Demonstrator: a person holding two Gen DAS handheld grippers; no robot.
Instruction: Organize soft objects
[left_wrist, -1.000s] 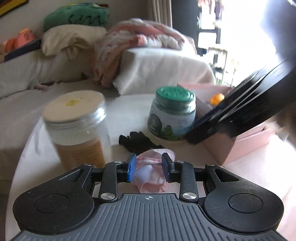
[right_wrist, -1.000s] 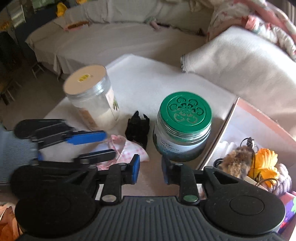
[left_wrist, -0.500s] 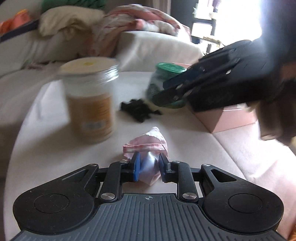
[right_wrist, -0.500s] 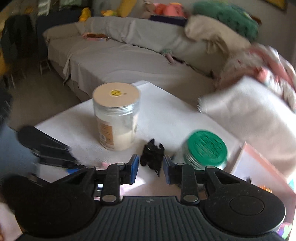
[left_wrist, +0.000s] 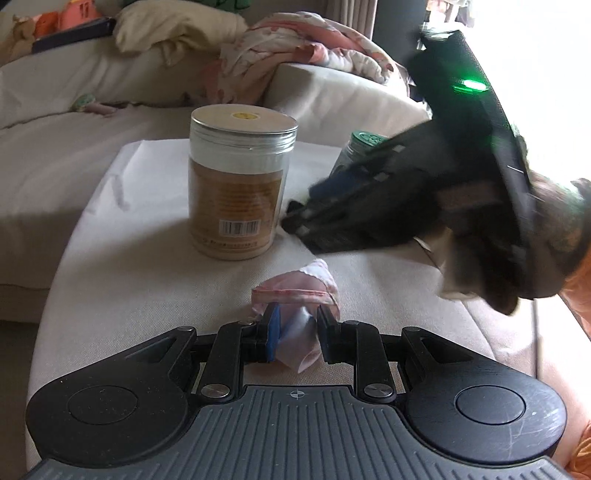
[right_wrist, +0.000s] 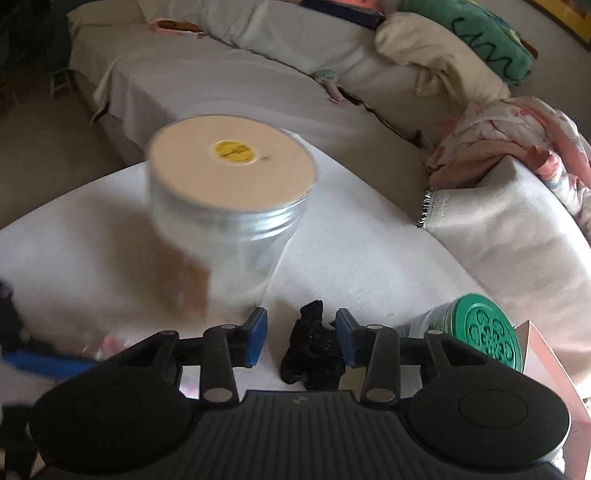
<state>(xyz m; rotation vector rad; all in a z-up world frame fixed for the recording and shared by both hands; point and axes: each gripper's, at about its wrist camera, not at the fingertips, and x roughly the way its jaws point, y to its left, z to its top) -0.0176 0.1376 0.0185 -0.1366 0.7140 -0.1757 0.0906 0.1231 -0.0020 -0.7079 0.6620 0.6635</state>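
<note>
The left tool (left_wrist: 295, 338) holds the pink cloth (left_wrist: 297, 295), its fingers set narrow with both pads pressing the fabric. The pink cloth is a crumpled bundle on the white tabletop (left_wrist: 147, 273); its hemmed edge runs left to right just beyond the fingertips, and its pale underside hangs down between the fingers. Farther back on the tabletop stands the clear jar (left_wrist: 240, 184) with a tan lid, upright.

In the right wrist view the clear jar (right_wrist: 229, 221) stands beyond the left finger. The right tool (right_wrist: 301, 339) is moderately open and its jaws are opening. The black fabric item (right_wrist: 312, 349) lies on the tabletop between the fingers, long axis pointing away from the tool toward the sofa (right_wrist: 221, 77). It lies close against the right pad (right_wrist: 345, 341), clear of the left pad. The green-lidded jar (right_wrist: 487, 341) stands to the right, beside a pink box (right_wrist: 546, 365).
</note>
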